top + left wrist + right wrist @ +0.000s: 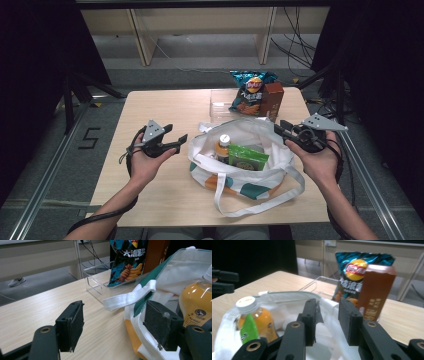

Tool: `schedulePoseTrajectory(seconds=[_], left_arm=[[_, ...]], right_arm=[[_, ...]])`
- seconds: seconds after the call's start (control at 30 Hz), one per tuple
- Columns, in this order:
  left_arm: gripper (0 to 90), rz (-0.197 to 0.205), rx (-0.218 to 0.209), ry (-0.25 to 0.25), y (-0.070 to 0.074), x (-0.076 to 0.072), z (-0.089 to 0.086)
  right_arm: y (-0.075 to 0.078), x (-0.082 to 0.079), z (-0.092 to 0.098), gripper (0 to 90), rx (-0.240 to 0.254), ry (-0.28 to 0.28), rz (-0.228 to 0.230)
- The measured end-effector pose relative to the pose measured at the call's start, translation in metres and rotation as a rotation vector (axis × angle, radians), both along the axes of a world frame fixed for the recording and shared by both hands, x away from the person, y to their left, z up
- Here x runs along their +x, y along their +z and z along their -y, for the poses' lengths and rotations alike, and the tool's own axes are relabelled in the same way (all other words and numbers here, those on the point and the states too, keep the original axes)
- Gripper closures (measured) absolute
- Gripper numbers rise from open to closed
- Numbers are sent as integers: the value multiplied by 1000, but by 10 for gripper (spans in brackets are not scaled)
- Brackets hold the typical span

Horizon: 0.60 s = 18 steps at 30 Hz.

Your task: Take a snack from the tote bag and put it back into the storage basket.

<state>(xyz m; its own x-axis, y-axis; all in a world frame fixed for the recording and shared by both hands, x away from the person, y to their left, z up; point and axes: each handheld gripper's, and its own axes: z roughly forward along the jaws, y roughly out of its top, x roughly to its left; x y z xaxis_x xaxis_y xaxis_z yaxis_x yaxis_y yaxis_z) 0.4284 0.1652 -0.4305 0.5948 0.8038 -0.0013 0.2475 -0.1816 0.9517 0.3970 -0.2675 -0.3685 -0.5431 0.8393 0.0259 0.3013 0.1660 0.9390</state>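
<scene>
We work over a pale wooden table (150,190), and on it the white cloth tote bag with green and orange patches (260,132) sits slumped open at the centre, its mouth spread so things can go in or come out. Behind it a clear plastic tray (220,102) props up the blue crisp packet (250,90) and the brown carton (274,100) — waiting their turn, we judge. Inside the bag stand an orange drink bottle with a white cap (223,146) and a green snack pouch (247,157).

Our left gripper (172,139) hovers just beside the bag's left rim, palm up, jaws wide apart with nothing between them. Our right gripper (281,131) sits at the bag's right rim — jaws partly open, the white cloth lying close below them, not pinched as far as we can tell.
</scene>
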Motion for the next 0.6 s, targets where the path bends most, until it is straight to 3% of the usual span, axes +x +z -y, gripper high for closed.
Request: schedulePoseTrajectory(seconds=[0.17, 0.23, 0.33, 0.47, 0.5, 0.6], left_arm=[[311, 3, -15, 4, 1, -1, 1], [311, 3, 1, 7, 1, -1, 1], [310, 3, -3, 6, 1, -2, 1], [310, 3, -7, 2, 1, -1, 0], [310, -1, -2, 8, 1, -2, 0], [310, 1, -3, 8, 1, -1, -1]], right_arm=[[-5, -4, -5, 678, 15, 41, -20], [-6, -5, -6, 676, 9, 62, -33], [-9, -6, -9, 672, 1, 80, -4], [-14, -9, -15, 663, 22, 96, -26], [-15, -11, -15, 660, 5, 113, -44], [-21, -11, -19, 656, 5, 120, -35]])
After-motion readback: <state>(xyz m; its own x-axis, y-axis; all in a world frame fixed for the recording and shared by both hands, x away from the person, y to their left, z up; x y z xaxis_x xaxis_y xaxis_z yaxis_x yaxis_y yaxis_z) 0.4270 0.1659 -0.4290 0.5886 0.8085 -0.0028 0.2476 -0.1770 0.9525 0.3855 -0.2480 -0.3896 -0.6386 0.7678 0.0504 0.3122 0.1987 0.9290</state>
